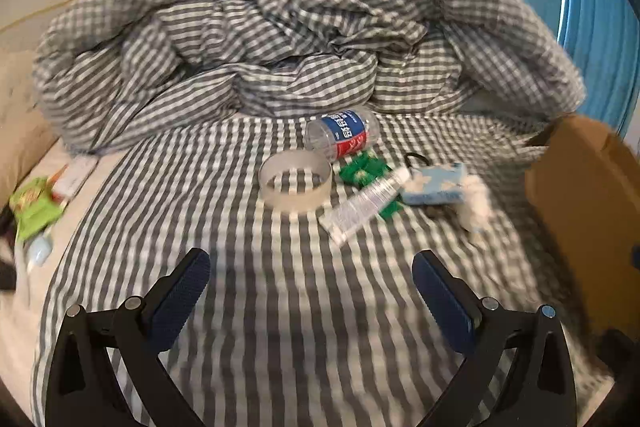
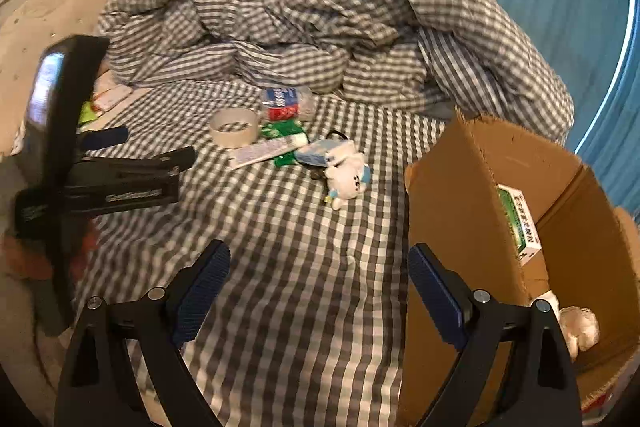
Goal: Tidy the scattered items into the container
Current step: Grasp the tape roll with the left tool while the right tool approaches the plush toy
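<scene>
From the left wrist, the left tool [image 1: 310, 279] hangs with its fingers wide apart and empty above the grey-and-white checked bed sheet [image 1: 280, 327], short of the clutter: a clear plastic tape roll [image 1: 295, 183], a crushed blue-and-red labelled bottle [image 1: 343, 134], a white squeeze tube [image 1: 362, 206] lying across a green foil packet [image 1: 362, 171], and a pale blue pouch [image 1: 434, 185]. Because these overlap on soft bedding, a pinch may drag a neighbour or snag the sheet. From the right wrist, the right tool [image 2: 319, 277] is likewise spread and empty; the open brown cardboard box [image 2: 460, 195] sits just to its right, already holding a green-and-white carton [image 2: 519, 225]. Its floppy near flap could deflect a drop.
</scene>
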`<action>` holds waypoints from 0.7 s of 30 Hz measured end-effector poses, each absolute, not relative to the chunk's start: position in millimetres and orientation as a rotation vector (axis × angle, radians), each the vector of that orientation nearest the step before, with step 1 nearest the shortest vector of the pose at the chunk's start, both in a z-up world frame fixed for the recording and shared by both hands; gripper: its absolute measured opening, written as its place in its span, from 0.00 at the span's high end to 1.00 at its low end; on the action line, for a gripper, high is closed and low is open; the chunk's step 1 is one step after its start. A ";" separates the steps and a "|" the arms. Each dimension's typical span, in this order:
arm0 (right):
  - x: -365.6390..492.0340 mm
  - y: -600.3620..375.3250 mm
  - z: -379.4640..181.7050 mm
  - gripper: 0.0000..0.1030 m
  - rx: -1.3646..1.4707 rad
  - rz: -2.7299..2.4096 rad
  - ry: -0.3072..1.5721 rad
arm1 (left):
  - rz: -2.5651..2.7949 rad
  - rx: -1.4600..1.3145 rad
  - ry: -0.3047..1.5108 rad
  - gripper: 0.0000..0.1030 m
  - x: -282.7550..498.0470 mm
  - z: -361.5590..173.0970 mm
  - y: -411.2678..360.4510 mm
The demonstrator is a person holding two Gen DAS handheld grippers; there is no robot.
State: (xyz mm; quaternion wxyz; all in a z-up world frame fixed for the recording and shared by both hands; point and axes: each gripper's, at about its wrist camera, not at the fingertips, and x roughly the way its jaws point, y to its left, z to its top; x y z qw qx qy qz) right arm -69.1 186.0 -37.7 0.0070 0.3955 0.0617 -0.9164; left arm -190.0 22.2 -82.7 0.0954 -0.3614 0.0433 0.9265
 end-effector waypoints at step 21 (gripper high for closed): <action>-136.4 191.4 -90.5 0.12 1.378 -2.814 0.106 | 2.680 -1.300 0.091 0.18 -341.6 -168.0 29.7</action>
